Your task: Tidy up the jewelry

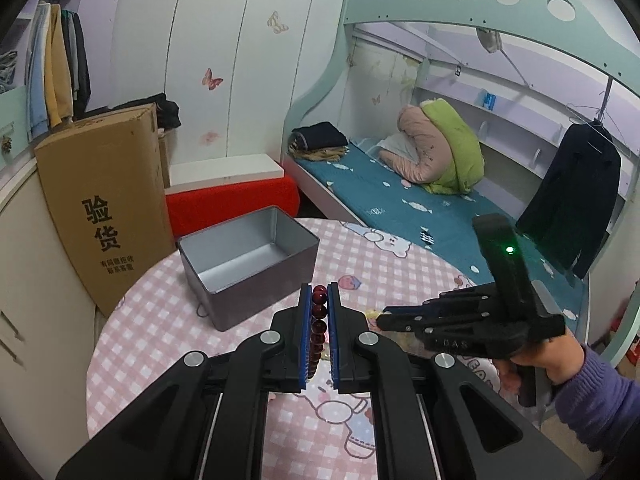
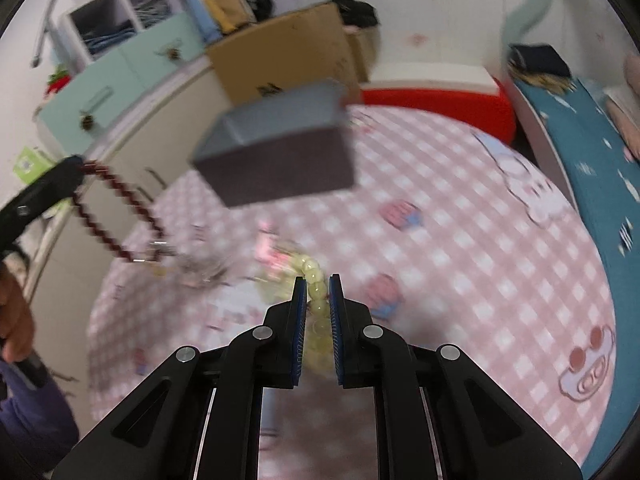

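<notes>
My left gripper [image 1: 319, 292] is shut on a dark red bead bracelet [image 1: 318, 322], held above the pink checked tablecloth [image 1: 160, 320]. Seen from the right wrist, that red bracelet [image 2: 116, 208] dangles as a loop from the left gripper [image 2: 78, 164]. An open grey metal box [image 1: 248, 264] stands just beyond the left gripper; its inside looks bare. My right gripper [image 2: 318, 280] is shut on a pale yellow-green bead bracelet [image 2: 314, 276], blurred by motion. In the left wrist view the right gripper [image 1: 384, 314] points left, held by a hand in a purple sleeve [image 1: 592, 400].
Small jewelry pieces [image 2: 192, 264] lie blurred on the cloth left of the yellow bracelet. A tall cardboard box [image 1: 108, 208] stands behind the table at left, a red stool [image 1: 232, 204] behind the metal box [image 2: 280, 148], and a bed with a blue sheet [image 1: 420, 208] to the right.
</notes>
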`<action>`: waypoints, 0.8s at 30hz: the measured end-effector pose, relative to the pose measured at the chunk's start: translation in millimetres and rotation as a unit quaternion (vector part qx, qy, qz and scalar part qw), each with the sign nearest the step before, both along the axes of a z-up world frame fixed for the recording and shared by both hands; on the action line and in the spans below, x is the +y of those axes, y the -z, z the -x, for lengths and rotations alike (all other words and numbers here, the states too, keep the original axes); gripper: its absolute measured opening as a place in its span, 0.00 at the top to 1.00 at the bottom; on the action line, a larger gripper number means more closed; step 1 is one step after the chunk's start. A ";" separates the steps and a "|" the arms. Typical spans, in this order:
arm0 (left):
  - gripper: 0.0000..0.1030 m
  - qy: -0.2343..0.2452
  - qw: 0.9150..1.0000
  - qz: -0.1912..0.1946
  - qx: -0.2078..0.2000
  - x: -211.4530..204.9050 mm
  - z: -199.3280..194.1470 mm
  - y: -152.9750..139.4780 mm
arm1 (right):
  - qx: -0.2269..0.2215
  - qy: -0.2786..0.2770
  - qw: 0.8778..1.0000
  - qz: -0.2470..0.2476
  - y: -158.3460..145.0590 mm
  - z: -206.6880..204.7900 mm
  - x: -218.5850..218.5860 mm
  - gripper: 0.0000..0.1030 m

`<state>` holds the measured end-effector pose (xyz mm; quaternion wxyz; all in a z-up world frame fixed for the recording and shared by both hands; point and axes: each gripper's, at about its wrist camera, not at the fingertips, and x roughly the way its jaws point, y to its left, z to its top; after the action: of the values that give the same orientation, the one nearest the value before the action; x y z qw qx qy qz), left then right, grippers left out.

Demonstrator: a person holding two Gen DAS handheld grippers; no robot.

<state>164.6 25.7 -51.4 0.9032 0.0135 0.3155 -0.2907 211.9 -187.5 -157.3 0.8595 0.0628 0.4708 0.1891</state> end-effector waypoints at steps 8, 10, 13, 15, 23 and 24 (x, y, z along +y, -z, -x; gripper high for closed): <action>0.94 0.007 1.000 -0.001 0.005 -5.0 1.7 3.1 | -0.004 0.004 0.999 0.050 13.9 -3.0 -7.9 0.86; 0.94 0.006 1.000 -0.002 0.007 -4.9 1.1 3.9 | -0.009 -0.001 0.998 0.066 12.8 -3.5 -3.2 0.86; 0.94 0.007 1.000 -0.003 0.009 -5.3 1.7 4.2 | -0.015 -0.004 0.996 0.088 11.8 -2.1 0.8 0.86; 0.94 0.007 1.000 -0.003 0.010 -5.5 2.3 4.7 | -0.009 -0.003 0.996 0.085 11.0 -2.6 -1.5 0.86; 0.94 0.014 1.000 -0.004 0.012 -7.5 8.2 6.3 | 0.010 0.000 0.997 0.072 16.6 12.7 -5.4 0.86; 0.94 0.015 1.000 -0.004 0.012 -8.3 8.7 6.3 | 0.010 0.002 0.997 0.073 16.7 13.2 -5.0 0.86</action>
<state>155.9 17.4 -57.7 0.8948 0.0181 0.3276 -0.3028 198.6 -192.5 -173.9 0.8576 0.0028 0.4915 0.1518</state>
